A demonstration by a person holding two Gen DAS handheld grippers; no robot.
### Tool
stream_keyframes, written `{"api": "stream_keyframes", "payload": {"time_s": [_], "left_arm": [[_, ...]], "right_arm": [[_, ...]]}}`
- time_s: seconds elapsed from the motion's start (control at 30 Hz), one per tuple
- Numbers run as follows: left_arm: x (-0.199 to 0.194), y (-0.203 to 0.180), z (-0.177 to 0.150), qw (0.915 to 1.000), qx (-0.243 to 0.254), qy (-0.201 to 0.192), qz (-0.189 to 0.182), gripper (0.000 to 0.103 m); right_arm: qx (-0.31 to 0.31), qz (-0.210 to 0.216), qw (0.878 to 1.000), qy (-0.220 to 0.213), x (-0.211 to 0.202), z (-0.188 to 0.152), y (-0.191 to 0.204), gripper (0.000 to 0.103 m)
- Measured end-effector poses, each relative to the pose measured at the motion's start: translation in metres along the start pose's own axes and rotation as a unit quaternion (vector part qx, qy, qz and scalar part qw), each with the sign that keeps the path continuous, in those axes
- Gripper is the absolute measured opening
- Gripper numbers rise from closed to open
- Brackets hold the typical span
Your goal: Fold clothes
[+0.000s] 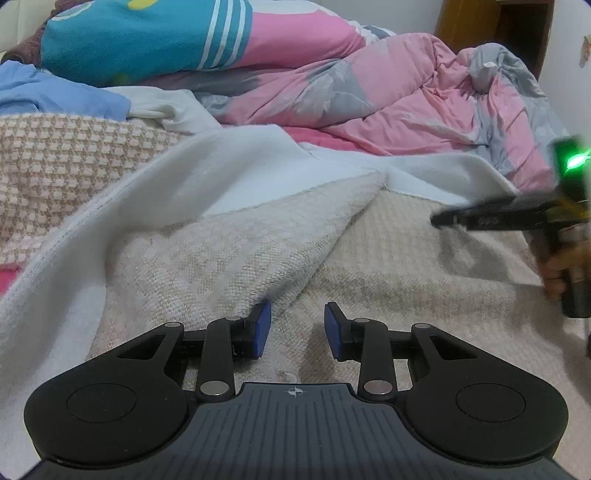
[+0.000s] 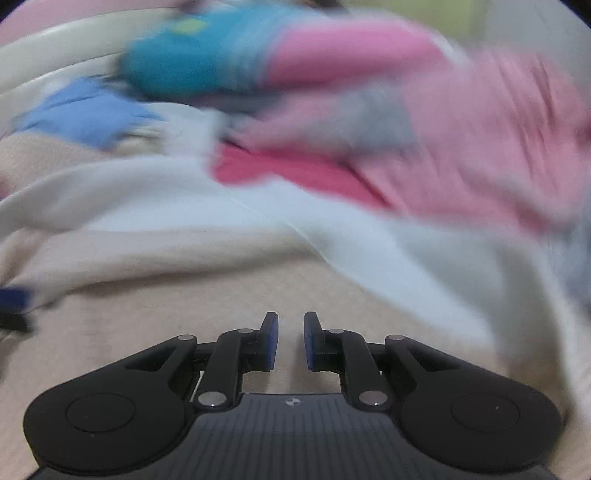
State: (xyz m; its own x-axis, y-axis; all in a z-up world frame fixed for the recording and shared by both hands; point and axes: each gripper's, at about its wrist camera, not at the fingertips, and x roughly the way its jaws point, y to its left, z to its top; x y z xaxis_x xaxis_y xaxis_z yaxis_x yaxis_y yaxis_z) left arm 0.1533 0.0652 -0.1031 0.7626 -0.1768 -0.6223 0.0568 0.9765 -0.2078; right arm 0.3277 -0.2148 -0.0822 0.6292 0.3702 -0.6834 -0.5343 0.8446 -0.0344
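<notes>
Black linkage arms and blue pads of the left gripper fill the 6 o'clock edge of the left wrist view; its jaws stand apart, released, with nothing between them. Directly beneath and ahead lies the cream knitted garment with a white fleecy outer face, spread over the bed. One corner of it is turned back, forming a triangular flap whose tip ends just beside the left blue pad, slightly toward 11 o'clock of the gripper; whether flap and pad touch cannot be told. A small button shows on the cream cloth at 6 o'clock, between the linkage arms.

At 3 o'clock, the right gripper enters blurred, tips pointing toward 9 o'clock above the cream cloth, a green light on its body and a hand on its grip. In the right wrist view, the right gripper shows its jaws parted by a narrow gap, holding nothing; that view is heavily motion-blurred.

At 9 to 10 o'clock lies a beige-and-white chequered woven blanket, with a light blue cloth above it. At 12 to 2 o'clock, well apart from both grippers, lies a crumpled pink-and-grey quilt, and at 11 o'clock a teal pillow with white stripes. A brown wooden cabinet stands at 1 o'clock.
</notes>
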Motion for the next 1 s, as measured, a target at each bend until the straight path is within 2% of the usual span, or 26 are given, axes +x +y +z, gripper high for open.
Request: {"api": "stream_keyframes", "payload": {"time_s": [0.07, 0.1, 0.13, 0.17, 0.2, 0.23, 0.3, 0.33, 0.37, 0.47, 0.53, 0.6, 0.63, 0.7, 0.8, 0.9, 1.0], "left_arm": [[0.000, 0.001, 0.000, 1.0000, 0.000, 0.001, -0.002, 0.033], [0.000, 0.001, 0.000, 1.0000, 0.001, 0.001, -0.003, 0.033], [0.000, 0.001, -0.001, 1.0000, 0.003, 0.000, -0.003, 0.033], [0.000, 0.000, -0.002, 1.0000, 0.005, -0.001, -0.003, 0.033], [0.000, 0.000, -0.002, 1.0000, 0.007, -0.002, -0.003, 0.033], [0.000, -0.001, -0.003, 0.9999, 0.009, -0.003, -0.003, 0.033], [0.000, -0.001, -0.004, 0.9999, 0.013, -0.005, -0.003, 0.033], [-0.001, -0.002, -0.004, 0.9999, 0.012, -0.004, -0.005, 0.034], [-0.003, -0.002, -0.004, 0.9999, 0.010, -0.003, -0.009, 0.034], [-0.012, -0.001, -0.004, 0.9997, 0.001, 0.005, -0.024, 0.035], [-0.022, 0.000, -0.006, 0.9993, -0.003, 0.010, -0.034, 0.036], [-0.033, 0.000, -0.010, 0.9988, -0.004, 0.017, -0.046, 0.036], [-0.038, -0.002, -0.014, 0.9983, 0.003, 0.022, -0.054, 0.036], [-0.047, -0.005, -0.023, 0.9972, 0.018, 0.029, -0.067, 0.036], [-0.062, -0.001, -0.029, 0.9953, 0.024, 0.038, -0.086, 0.036], [-0.082, 0.010, -0.030, 0.9926, 0.027, 0.044, -0.110, 0.036], [-0.100, 0.025, -0.031, 0.9888, 0.021, 0.068, -0.131, 0.039]], "right_arm": [[0.070, -0.024, 0.997, 0.016, 0.007, -0.017, -0.053, 0.000], [0.108, -0.064, 0.992, 0.024, 0.001, -0.025, -0.079, 0.000], [0.146, -0.124, 0.981, 0.030, -0.011, -0.034, -0.105, 0.000], [0.166, -0.155, 0.973, 0.032, -0.025, -0.043, -0.126, 0.000], [0.183, -0.146, 0.972, 0.026, -0.041, -0.052, -0.139, 0.000], [0.183, -0.145, 0.972, 0.021, -0.056, -0.053, -0.134, 0.000], [0.150, -0.173, 0.973, 0.017, -0.082, -0.046, -0.107, 0.000], [0.131, -0.166, 0.977, 0.008, -0.090, -0.041, -0.094, 0.000], [0.113, -0.134, 0.985, -0.003, -0.098, -0.036, -0.076, 0.000], [0.065, -0.002, 0.998, 0.000, -0.108, -0.031, 0.006, 0.000], [0.033, 0.070, 0.997, 0.019, -0.104, -0.036, 0.057, 0.000], [0.017, 0.117, 0.992, 0.041, -0.095, -0.044, 0.095, 0.000], [0.012, 0.116, 0.992, 0.057, -0.089, -0.050, 0.109, 0.000], [0.026, 0.078, 0.992, 0.101, -0.074, -0.079, 0.123, 0.000], [0.049, 0.102, 0.987, 0.115, -0.108, -0.108, 0.137, 0.000], [0.057, 0.114, 0.985, 0.113, -0.127, -0.105, 0.142, 0.000], [0.063, 0.123, 0.984, 0.109, -0.142, -0.098, 0.146, 0.000]]}}
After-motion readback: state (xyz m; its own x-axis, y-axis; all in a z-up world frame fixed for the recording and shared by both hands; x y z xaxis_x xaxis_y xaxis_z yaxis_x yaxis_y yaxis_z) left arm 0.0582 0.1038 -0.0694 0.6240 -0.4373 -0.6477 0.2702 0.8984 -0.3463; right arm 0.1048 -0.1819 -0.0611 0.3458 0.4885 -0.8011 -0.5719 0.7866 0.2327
